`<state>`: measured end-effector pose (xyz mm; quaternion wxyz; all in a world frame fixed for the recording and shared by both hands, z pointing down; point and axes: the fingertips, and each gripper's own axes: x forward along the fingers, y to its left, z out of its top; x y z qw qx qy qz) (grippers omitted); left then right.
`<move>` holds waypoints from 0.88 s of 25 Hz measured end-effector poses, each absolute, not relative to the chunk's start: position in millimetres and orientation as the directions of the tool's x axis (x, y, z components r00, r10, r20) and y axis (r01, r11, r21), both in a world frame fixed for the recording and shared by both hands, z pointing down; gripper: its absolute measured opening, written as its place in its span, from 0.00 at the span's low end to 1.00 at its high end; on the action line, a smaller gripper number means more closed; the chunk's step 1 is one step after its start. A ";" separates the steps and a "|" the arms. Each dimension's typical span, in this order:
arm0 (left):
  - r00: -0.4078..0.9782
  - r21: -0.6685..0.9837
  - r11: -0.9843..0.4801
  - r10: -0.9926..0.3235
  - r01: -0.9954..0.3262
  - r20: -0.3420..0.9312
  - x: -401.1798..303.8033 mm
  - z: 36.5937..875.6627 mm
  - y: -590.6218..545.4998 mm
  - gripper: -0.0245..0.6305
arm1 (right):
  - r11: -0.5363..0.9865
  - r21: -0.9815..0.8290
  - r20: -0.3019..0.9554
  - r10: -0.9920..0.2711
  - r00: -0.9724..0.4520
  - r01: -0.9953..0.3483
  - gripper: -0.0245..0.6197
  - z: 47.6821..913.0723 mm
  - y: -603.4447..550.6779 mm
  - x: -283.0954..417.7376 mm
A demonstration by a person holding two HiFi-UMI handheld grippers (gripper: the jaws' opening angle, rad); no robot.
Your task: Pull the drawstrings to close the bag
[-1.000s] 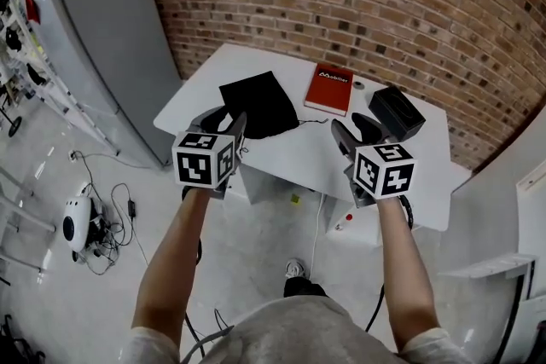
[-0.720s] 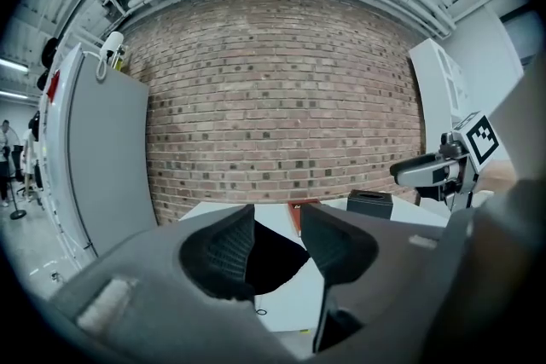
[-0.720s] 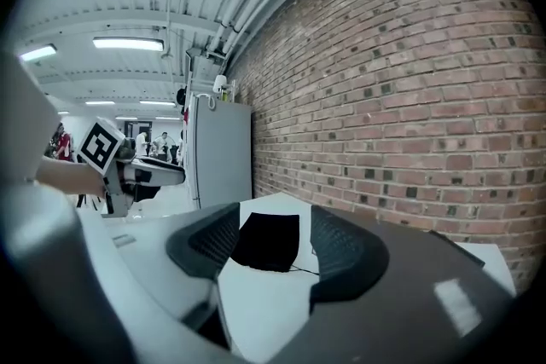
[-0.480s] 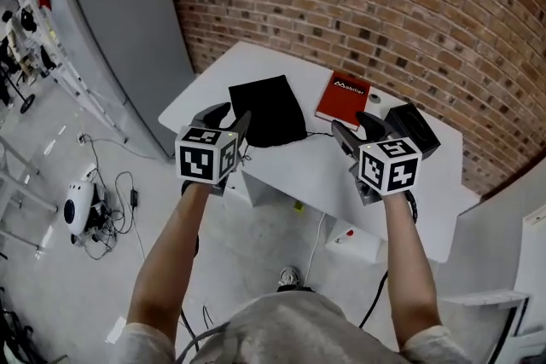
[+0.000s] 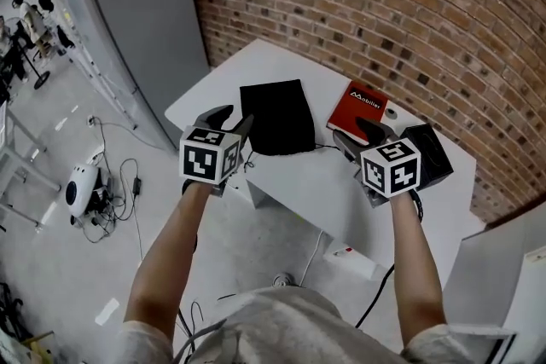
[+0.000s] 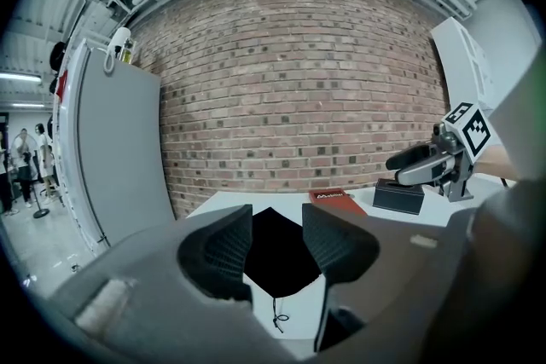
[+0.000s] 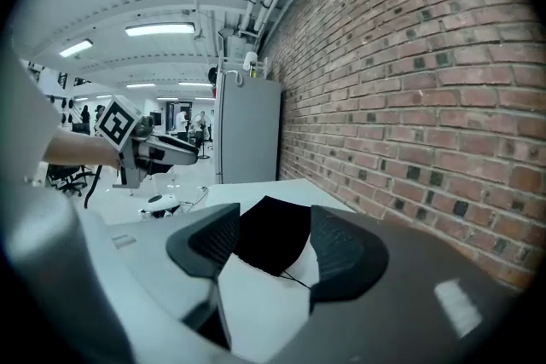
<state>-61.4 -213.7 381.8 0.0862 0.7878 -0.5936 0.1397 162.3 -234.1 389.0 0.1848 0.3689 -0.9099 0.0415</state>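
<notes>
A flat black drawstring bag [image 5: 277, 117] lies on the white table [image 5: 324, 183]; it also shows in the left gripper view [image 6: 275, 256] and the right gripper view [image 7: 269, 247]. A thin cord with a knotted end [image 6: 275, 317] trails from its near edge, and another [image 5: 320, 147] runs off toward the right. My left gripper [image 5: 229, 121] hovers at the table's near-left edge, just short of the bag. My right gripper [image 5: 360, 136] hangs over the table to the bag's right. Both have just been opening their jaws and hold nothing.
A red book [image 5: 357, 109] and a black box [image 5: 431, 153] lie on the table's right side against the brick wall. A grey cabinet [image 5: 141, 21] stands left of the table. Cables and a white device [image 5: 81, 192] lie on the floor.
Both grippers have moved forward toward the table and the bag. The bag, book and box lie as before.
</notes>
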 end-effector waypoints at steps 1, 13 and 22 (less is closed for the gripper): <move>0.252 -0.032 -0.278 -0.909 -0.960 0.330 -62.1 385.9 -215.1 0.33 | 0.739 0.071 0.376 -0.642 -0.668 -0.670 0.44 393.1 -236.7 160.6; 0.259 -0.030 -0.306 -0.851 -0.952 0.457 -55.3 447.2 -205.0 0.33 | 0.832 0.123 0.507 -0.521 -0.686 -0.540 0.44 445.4 -246.0 146.8; 0.283 -0.019 -0.354 -0.778 -0.935 0.561 -48.9 499.6 -212.9 0.33 | 0.877 0.131 0.589 -0.445 -0.675 -0.463 0.44 489.0 -247.9 142.7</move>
